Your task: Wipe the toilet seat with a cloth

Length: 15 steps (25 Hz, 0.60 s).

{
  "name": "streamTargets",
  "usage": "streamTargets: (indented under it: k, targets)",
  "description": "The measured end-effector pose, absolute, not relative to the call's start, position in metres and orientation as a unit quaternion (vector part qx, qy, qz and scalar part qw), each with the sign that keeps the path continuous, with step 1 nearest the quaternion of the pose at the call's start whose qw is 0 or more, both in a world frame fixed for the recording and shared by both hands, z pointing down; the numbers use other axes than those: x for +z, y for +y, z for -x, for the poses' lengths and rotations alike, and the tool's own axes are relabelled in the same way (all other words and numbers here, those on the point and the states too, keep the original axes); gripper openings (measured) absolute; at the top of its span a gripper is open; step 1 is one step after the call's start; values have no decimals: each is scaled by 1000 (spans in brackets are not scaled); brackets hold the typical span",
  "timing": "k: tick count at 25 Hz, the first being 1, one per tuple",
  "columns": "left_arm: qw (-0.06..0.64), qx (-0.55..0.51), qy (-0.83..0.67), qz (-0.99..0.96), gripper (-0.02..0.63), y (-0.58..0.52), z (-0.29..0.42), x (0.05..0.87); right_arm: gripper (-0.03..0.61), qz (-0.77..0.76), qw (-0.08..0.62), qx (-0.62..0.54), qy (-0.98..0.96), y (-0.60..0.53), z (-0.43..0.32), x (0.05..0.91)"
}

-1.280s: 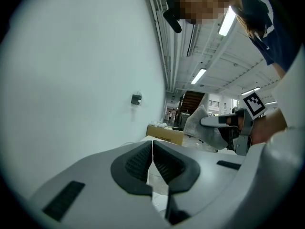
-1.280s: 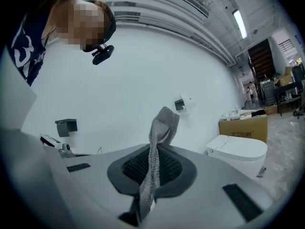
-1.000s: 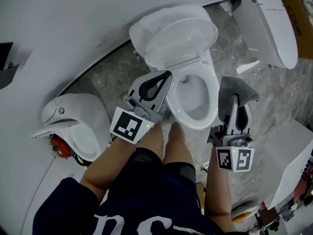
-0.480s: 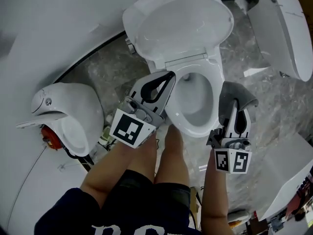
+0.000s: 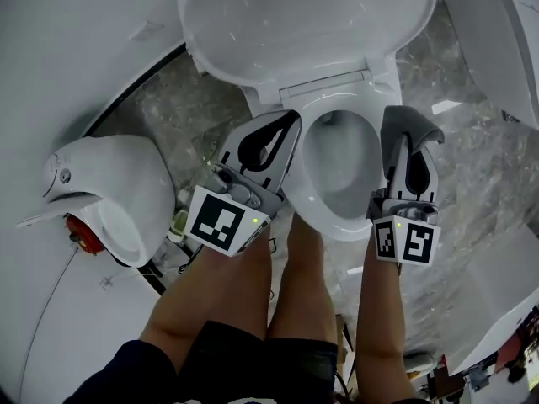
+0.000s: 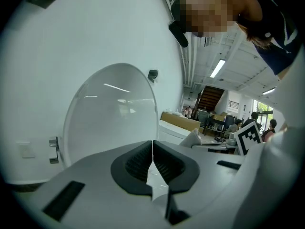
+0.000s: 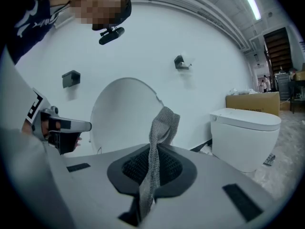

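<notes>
**Cloth in the jaws, seat not yet touched**

The right gripper hangs at about 3 o'clock of the seat. Its jaws are clamped hard on the grey cloth. The right gripper view shows that cloth squeezed flat between the pads, with a folded tuft flopping over past the tips.

Over at 9 o'clock, the left gripper sits just beside the rim. Its jaws are pressed together with only a hairline between them and nothing in their grasp. The lid stands raised at 12 o'clock, so the whole ring is open.

The cloth looks like a loose knit, light and limp. It will likely drape and bunch rather than hold any shape. The grip is on a gathered fold, which should be secure enough for something so light. Only the small tuft reaches beyond the tips, though, so that tuft will probably have to meet the surface first, or hard plastic may scrape it.

The seat looks glossy and rigid, probably slick, so the knit ought to glide under light pressure. The free tail below the jaws could snag or dip into the bowl.
</notes>
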<state>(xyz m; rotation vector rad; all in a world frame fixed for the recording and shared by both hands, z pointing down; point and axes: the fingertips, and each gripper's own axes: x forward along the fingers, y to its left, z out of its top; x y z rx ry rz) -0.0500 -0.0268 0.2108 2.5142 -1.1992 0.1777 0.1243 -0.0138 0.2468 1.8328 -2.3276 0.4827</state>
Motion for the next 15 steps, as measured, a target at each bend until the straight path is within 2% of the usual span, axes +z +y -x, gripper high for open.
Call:
streamTargets:
  k: [10,15]
  targets:
    - [190,72,-440,-875,23,-31,62,273,32,-647,120,138,-740,-33,-142,320]
    - [195,77,-440,-873,23,-34,68,289,31,-626,178,125,-749,-46,-122,360]
